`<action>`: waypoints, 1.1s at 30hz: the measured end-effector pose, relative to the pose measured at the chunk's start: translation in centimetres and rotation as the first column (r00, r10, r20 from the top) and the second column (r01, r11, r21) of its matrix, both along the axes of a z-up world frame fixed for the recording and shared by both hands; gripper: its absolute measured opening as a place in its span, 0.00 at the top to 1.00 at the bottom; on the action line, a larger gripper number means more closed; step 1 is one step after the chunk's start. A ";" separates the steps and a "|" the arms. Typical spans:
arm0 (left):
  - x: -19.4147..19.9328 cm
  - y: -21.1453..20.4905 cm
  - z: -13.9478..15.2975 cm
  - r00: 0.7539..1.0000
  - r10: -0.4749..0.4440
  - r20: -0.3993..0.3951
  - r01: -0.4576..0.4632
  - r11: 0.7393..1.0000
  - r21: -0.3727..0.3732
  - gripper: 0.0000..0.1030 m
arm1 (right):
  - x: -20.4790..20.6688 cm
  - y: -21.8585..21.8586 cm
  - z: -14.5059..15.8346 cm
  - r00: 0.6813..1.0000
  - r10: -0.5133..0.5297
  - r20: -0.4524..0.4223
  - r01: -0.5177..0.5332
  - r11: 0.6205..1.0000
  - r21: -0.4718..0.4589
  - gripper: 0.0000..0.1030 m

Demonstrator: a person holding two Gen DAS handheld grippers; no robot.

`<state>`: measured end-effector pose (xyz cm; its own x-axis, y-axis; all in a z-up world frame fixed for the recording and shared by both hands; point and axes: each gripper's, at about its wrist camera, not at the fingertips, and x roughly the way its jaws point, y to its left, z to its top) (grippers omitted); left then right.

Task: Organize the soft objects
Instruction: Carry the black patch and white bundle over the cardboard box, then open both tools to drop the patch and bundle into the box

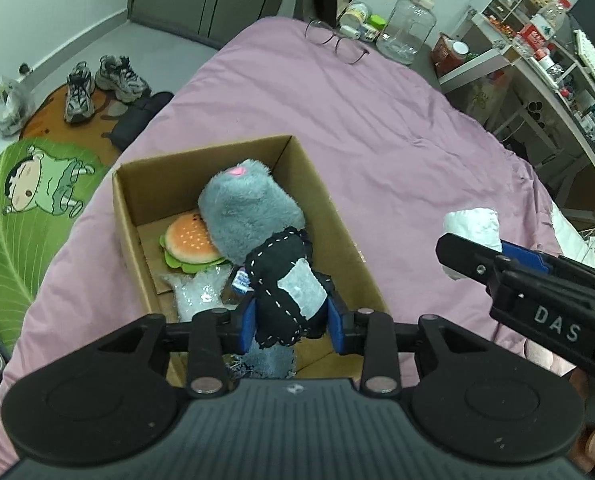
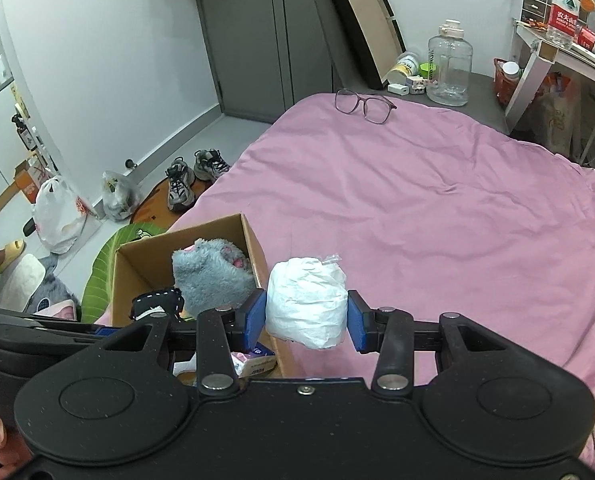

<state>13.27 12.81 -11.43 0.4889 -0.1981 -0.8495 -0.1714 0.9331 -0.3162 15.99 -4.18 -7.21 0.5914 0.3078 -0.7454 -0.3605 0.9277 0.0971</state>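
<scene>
The cardboard box [image 1: 329, 216] sits on the bed [image 1: 377, 120] at its left edge — burger toy [image 1: 191, 242] inside, plush toy [image 1: 249, 216] right of it; glasses [image 1: 337, 42] lie far.

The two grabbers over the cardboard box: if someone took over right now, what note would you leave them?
Left gripper: shut on the grey plush toy with a black stitched scarf, held over the open cardboard box.
Right gripper: shut on a white wrapped soft bundle, beside the box above the pink bedspread.
Done: felt burger and a clear plastic packet lie in the box.
Left: release the plush, then box the bundle.
</scene>
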 end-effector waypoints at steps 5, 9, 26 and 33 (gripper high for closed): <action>0.3 0.6 -0.2 0.999 0.014 -0.030 -0.014 1.000 -0.003 0.59 | -0.1 0.6 -0.5 1.000 0.014 -0.019 -0.014 1.000 0.002 0.59; 0.2 1.5 -0.1 0.999 0.036 -0.035 -0.038 0.998 -0.040 0.49 | -0.5 1.5 -0.8 0.999 0.036 -0.039 -0.035 0.999 0.010 0.59; 0.2 2.5 0.7 0.993 0.110 -0.030 -0.111 0.994 -0.023 0.45 | -1.3 1.6 -2.2 0.985 0.075 -0.153 -0.068 0.996 0.050 0.37; 0.4 2.1 0.9 0.994 0.099 -0.040 -0.100 0.995 -0.018 0.45 | -0.7 -0.1 -1.2 0.989 0.045 -0.140 -0.039 0.998 0.047 0.37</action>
<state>13.69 14.88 -10.50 0.4739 -0.1671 -0.8646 -0.2756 0.9043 -0.3259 15.34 -4.24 -8.40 0.4676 0.3649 -0.8051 -0.3789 0.9056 0.1904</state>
